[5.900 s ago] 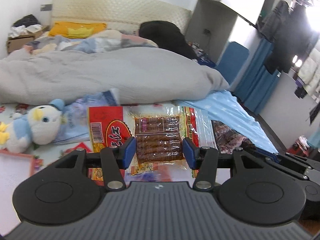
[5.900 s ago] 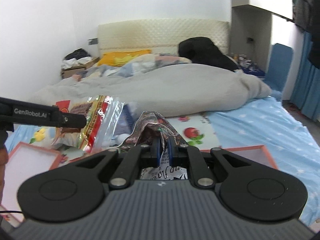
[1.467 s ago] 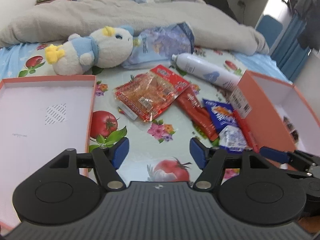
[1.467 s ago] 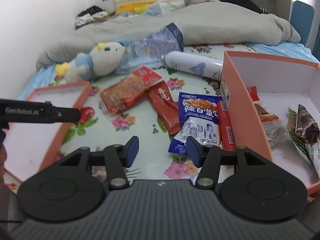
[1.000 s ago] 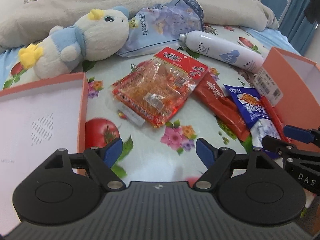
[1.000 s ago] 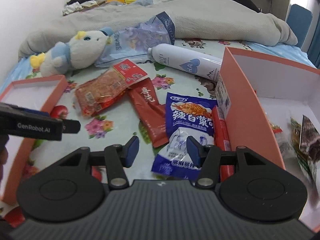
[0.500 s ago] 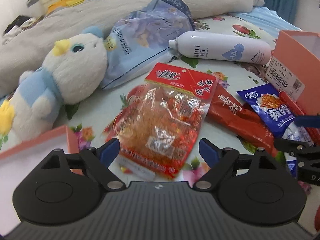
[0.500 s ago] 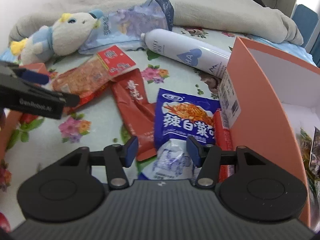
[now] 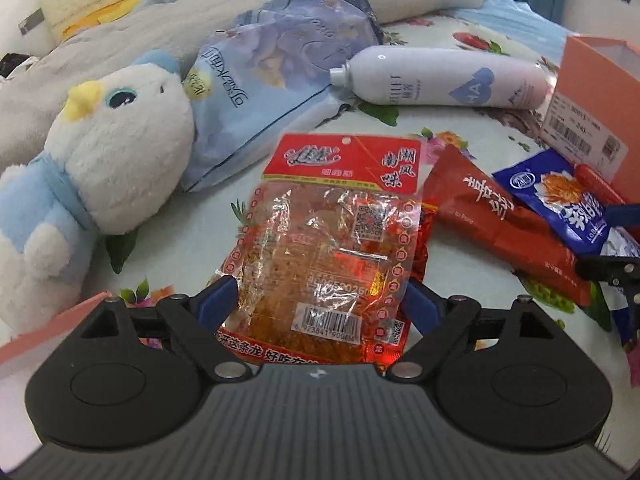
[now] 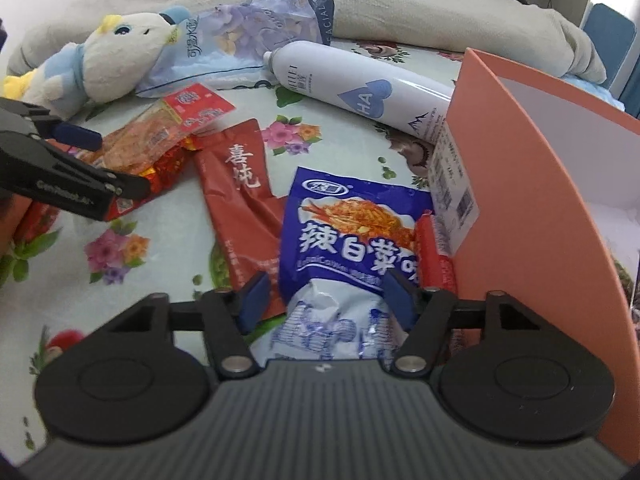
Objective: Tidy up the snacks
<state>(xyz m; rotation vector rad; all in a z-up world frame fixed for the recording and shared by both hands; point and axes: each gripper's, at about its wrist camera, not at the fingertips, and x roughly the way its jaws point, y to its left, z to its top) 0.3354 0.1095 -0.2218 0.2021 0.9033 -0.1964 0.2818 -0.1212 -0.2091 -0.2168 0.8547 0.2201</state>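
A clear red packet of spicy strips [image 9: 332,232] lies flat on the flowered sheet. My left gripper [image 9: 322,298] is low over its near end, jaws wide, one blue pad at each side edge without squeezing it. A blue and white snack packet [image 10: 352,232] lies beside the orange box [image 10: 520,160]. My right gripper [image 10: 328,296] straddles its crumpled white end with the jaws closing; the pads are not pressing it. Between the two packets lies a dark red packet [image 10: 240,184]. A thin red sausage stick [image 10: 430,248] rests against the box wall.
A white spray bottle [image 9: 440,80], a pale blue tissue pack [image 9: 280,60] and a plush toy [image 9: 100,160] lie behind the snacks, with a grey quilt beyond. An orange lid's corner [image 9: 40,332] shows at the near left. The left gripper [image 10: 108,160] reaches in from the left.
Both grippers have come lower and closer to the sheet. The left one rolled and now has the clear red packet between its pads; the right one has the blue packet's end between its pads.
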